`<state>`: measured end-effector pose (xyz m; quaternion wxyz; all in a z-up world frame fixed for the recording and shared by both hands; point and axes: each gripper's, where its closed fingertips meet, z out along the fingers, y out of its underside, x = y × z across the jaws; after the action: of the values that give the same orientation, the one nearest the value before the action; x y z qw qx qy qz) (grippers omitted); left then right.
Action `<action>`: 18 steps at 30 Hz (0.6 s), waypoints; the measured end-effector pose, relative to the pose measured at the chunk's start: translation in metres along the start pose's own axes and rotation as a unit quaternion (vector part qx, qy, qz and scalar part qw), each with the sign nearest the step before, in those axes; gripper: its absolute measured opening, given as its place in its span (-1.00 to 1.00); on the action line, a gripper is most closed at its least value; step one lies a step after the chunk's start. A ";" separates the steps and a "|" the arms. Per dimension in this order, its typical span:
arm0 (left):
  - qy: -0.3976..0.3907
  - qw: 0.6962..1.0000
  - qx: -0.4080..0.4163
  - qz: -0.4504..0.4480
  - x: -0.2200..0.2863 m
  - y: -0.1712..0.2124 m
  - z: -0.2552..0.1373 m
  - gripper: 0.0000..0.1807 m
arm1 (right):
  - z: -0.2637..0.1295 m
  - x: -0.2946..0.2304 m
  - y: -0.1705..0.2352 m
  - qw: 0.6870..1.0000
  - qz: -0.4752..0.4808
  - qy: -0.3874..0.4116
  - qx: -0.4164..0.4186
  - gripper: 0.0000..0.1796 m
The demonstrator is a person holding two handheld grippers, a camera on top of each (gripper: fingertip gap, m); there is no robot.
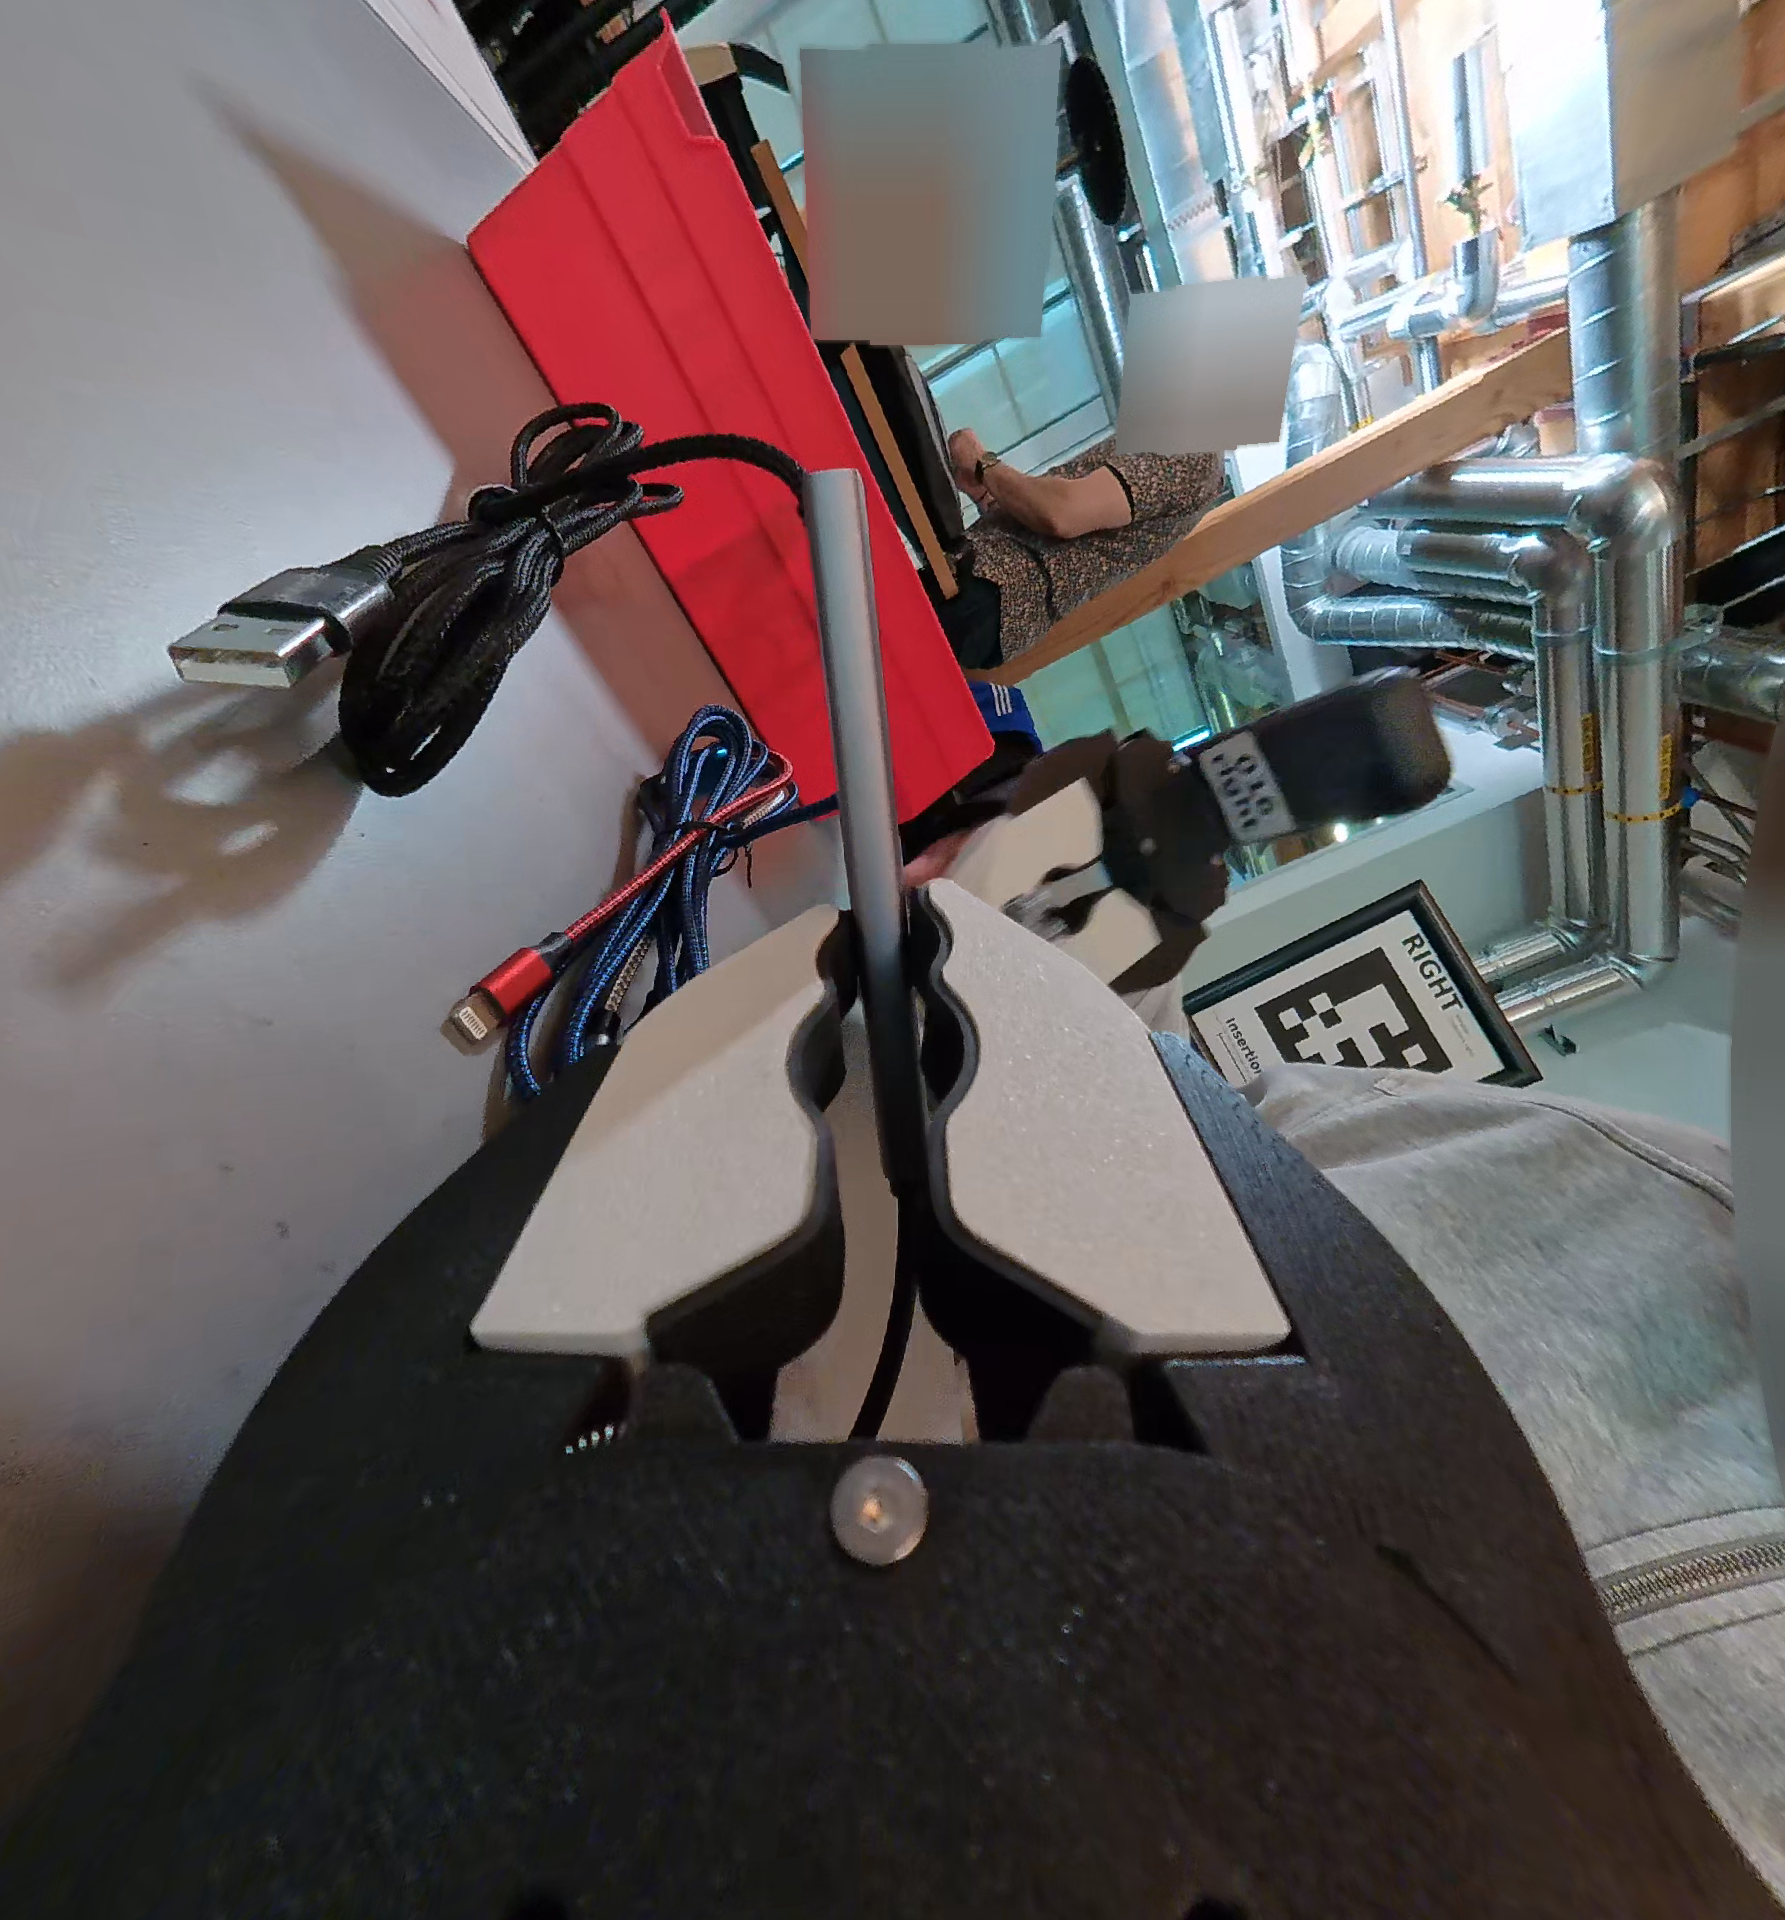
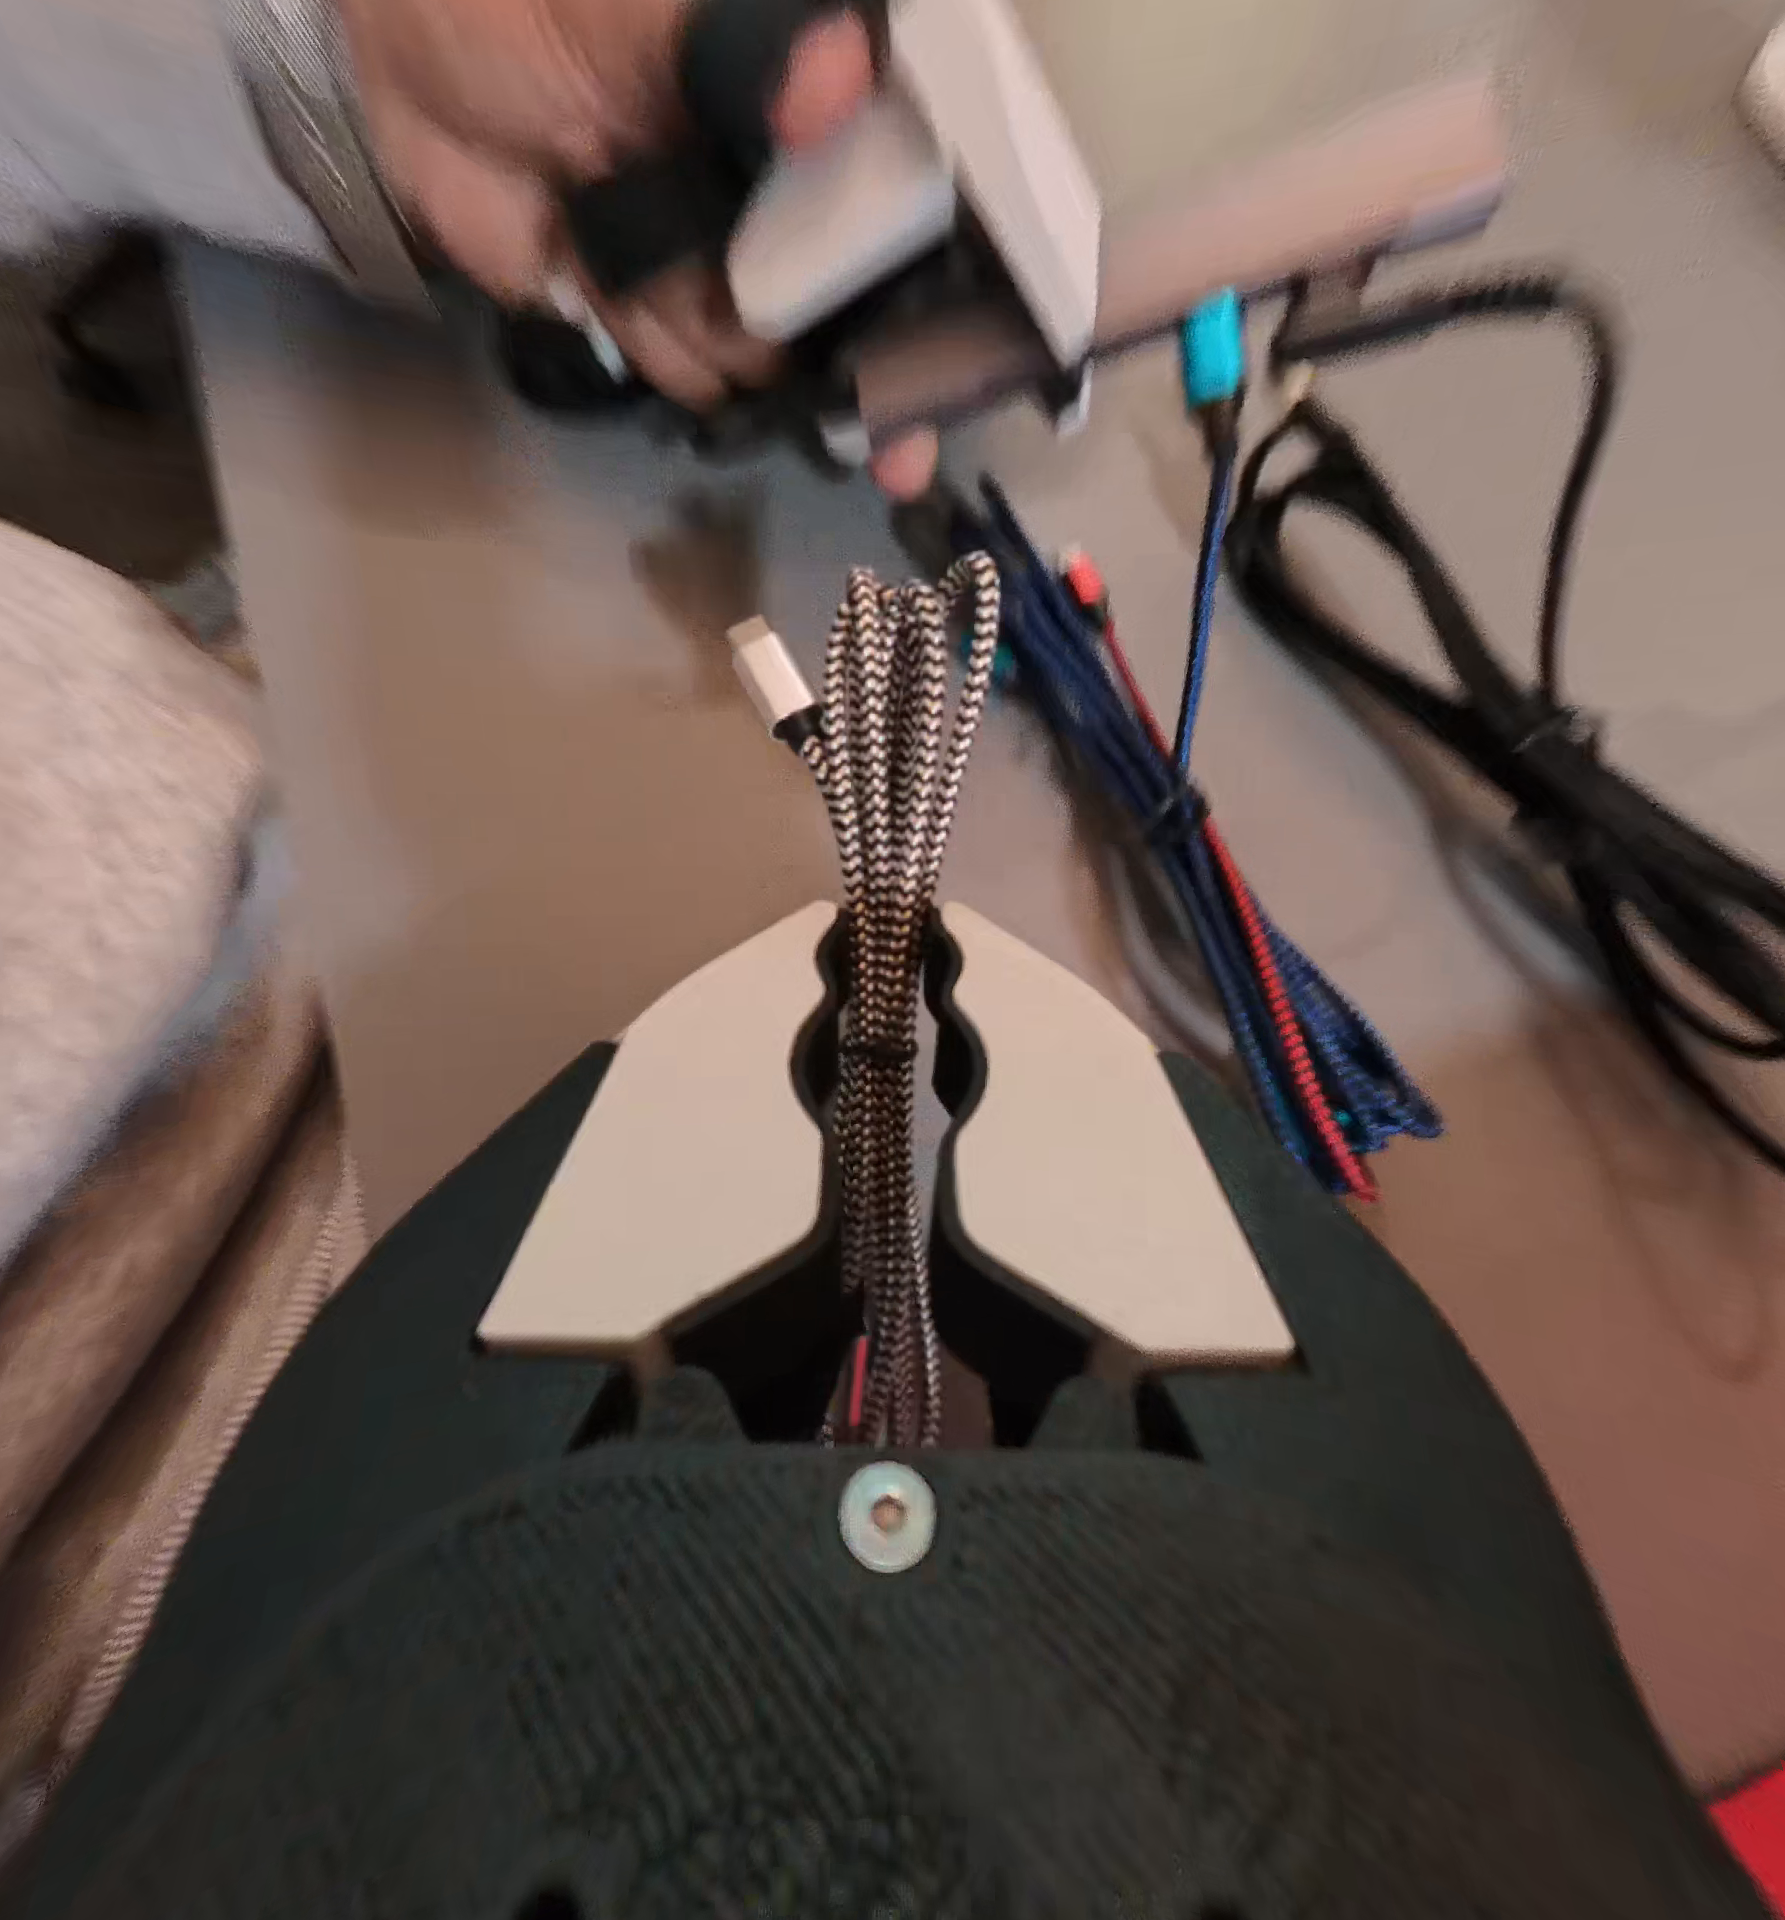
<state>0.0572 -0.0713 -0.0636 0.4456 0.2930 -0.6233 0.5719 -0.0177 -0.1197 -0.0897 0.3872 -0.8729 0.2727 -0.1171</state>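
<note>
My left gripper is shut on a thin grey flat bar that sticks out forward, seen edge-on. A black braided cable runs from the bar's far end to a tied black bundle with a silver USB plug. My right gripper is shut on a tied black-and-white braided cable bundle, whose white plug points away. In the blurred right wrist view a hand holds the left gripper with the grey bar; a teal plug sits at the bar's edge.
A blue and red cable bundle lies on the white table beside a red bin. The black bundle lies to the right. The right gripper, a framed marker card, a grey sleeve and a seated person also show. The left gripper's tips are roughly 10 cm from the right gripper's.
</note>
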 end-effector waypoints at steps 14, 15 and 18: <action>0.001 1.000 -0.002 -0.007 -0.001 0.000 0.000 -0.88 | -0.246 0.135 0.040 0.908 -0.045 0.404 0.099 -0.85; 0.001 1.000 -0.002 -0.008 -0.001 0.000 0.000 -0.88 | -0.239 0.136 0.054 0.912 -0.072 0.398 0.067 -0.84; 0.001 1.000 -0.004 -0.008 -0.001 0.000 0.000 -0.88 | -0.218 0.142 0.089 0.914 -0.129 0.385 -0.015 -0.83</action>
<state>0.0573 -0.0716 -0.0649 0.4524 0.2957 -0.6224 0.5662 -0.0253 -0.3823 -0.0097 0.2207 -0.7933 0.2877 -0.4890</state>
